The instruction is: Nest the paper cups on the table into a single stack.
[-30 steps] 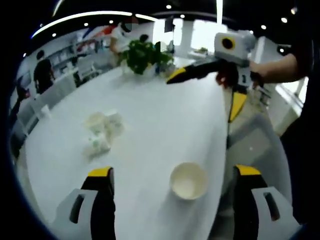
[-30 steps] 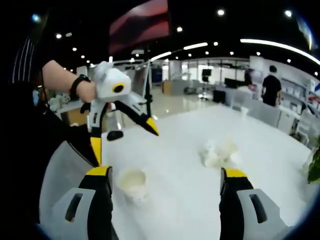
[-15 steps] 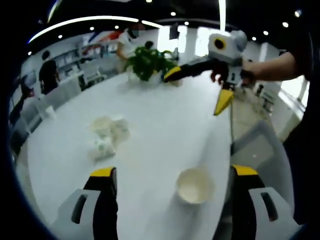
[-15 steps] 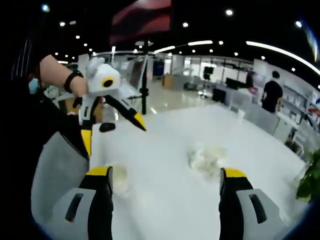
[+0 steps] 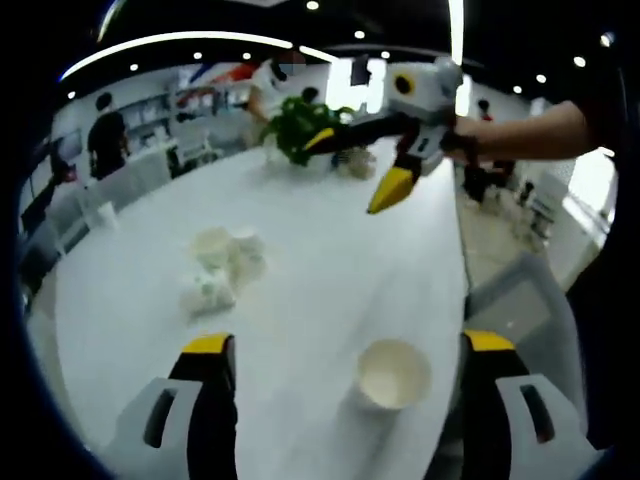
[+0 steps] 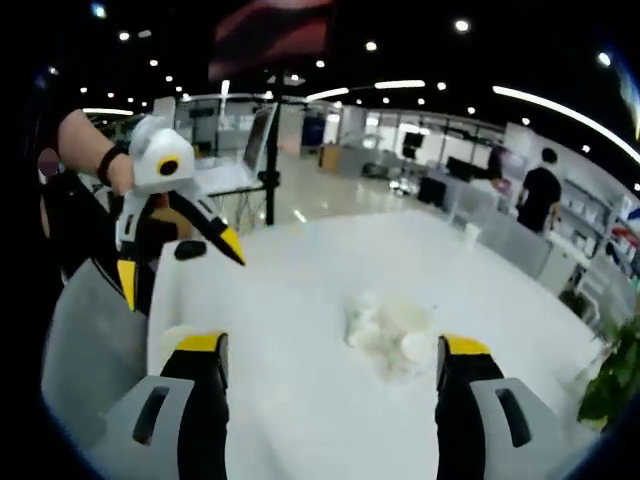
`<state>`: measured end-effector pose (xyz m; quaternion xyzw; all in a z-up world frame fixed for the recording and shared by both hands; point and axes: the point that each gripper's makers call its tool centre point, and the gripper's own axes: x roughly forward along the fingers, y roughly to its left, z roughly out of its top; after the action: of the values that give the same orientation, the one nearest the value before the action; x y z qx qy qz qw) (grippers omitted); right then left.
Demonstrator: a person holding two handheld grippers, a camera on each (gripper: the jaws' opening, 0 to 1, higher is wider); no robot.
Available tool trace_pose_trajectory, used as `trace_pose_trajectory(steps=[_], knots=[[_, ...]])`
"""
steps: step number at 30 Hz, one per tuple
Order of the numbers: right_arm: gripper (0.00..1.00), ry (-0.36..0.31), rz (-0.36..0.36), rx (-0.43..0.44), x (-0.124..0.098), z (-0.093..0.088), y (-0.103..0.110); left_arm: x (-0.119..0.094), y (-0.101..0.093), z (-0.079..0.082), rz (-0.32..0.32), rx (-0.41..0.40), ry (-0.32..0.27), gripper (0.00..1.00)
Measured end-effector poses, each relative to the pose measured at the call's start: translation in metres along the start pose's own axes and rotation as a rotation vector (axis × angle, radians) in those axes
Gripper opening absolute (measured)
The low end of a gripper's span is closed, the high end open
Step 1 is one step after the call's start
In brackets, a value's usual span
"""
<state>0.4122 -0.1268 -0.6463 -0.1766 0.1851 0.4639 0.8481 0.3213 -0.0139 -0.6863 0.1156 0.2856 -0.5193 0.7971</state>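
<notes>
White table [image 5: 300,250] ran long across the left gripper view, a potted plant [image 5: 295,125] at its far end. Cluster of paper cups [image 5: 222,265] lay jumbled mid-table, also seen between the jaws in the right gripper view [image 6: 390,335]. Single cup [image 5: 393,375] stood upright near the table edge, between the left gripper [image 5: 345,350] jaws, untouched. Left gripper spread wide, empty. Right gripper [image 5: 355,165] hovered above the table, jaws parted, holding nothing.
</notes>
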Motion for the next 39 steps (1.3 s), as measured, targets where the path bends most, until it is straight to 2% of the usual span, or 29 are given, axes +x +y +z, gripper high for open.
trace_pose_trajectory(steps=[10, 17, 30, 39], knots=[[0.84, 0.033, 0.008, -0.019, 0.011, 0.001, -0.019, -0.003, 0.005, -0.002, 0.009, -0.030, -0.015, 0.92], [0.83, 0.061, 0.010, -0.055, 0.022, 0.004, -0.037, -0.002, 0.006, -0.003, 0.008, -0.021, -0.015, 0.90], [0.83, 0.096, 0.022, -0.083, 0.060, 0.003, -0.069, -0.002, 0.005, -0.001, -0.005, -0.033, -0.058, 0.91], [0.83, 0.118, 0.021, -0.050, 0.087, -0.010, -0.086, -0.004, 0.006, -0.004, -0.008, -0.022, -0.078, 0.90]])
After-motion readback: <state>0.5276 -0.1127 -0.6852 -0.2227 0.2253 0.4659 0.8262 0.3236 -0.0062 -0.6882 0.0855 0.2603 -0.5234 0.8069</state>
